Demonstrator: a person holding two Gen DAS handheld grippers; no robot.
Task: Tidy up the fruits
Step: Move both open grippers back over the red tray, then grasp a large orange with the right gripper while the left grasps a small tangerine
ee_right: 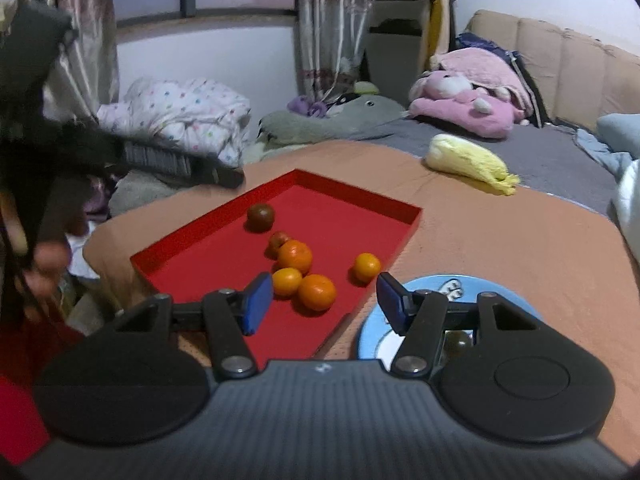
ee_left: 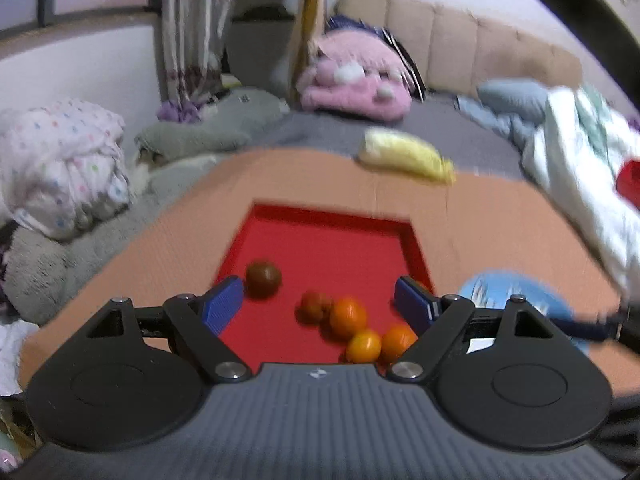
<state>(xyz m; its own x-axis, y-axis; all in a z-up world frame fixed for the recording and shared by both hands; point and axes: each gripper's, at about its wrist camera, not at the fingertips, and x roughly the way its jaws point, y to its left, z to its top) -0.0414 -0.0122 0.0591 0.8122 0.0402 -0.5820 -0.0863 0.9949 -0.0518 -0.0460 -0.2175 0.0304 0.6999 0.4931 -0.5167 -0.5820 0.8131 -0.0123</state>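
A red tray [ee_left: 412, 240] [ee_right: 180, 246] lies on the orange table. In it are several oranges [ee_left: 348, 317] [ee_right: 317, 292], one apart near the right rim [ee_right: 367, 267], a small reddish fruit [ee_left: 315, 306] [ee_right: 279, 241] and a dark brown round fruit [ee_left: 263, 278] [ee_right: 260, 217]. A blue plate [ee_left: 496, 288] [ee_right: 460, 284] lies right of the tray; a dark round fruit [ee_right: 458, 342] sits on it behind my right gripper's arm. My left gripper [ee_left: 319, 302] is open and empty above the tray's near end. My right gripper [ee_right: 323, 300] is open and empty over the tray's right corner.
A pale yellow cabbage [ee_left: 406, 160] [ee_right: 470, 162] lies at the table's far edge. A bed with a pink plush [ee_right: 468, 104], a grey plush [ee_right: 336, 120] and bundled bedding [ee_left: 60, 168] surrounds the table. The left gripper's body [ee_right: 176, 164] shows at left in the right wrist view.
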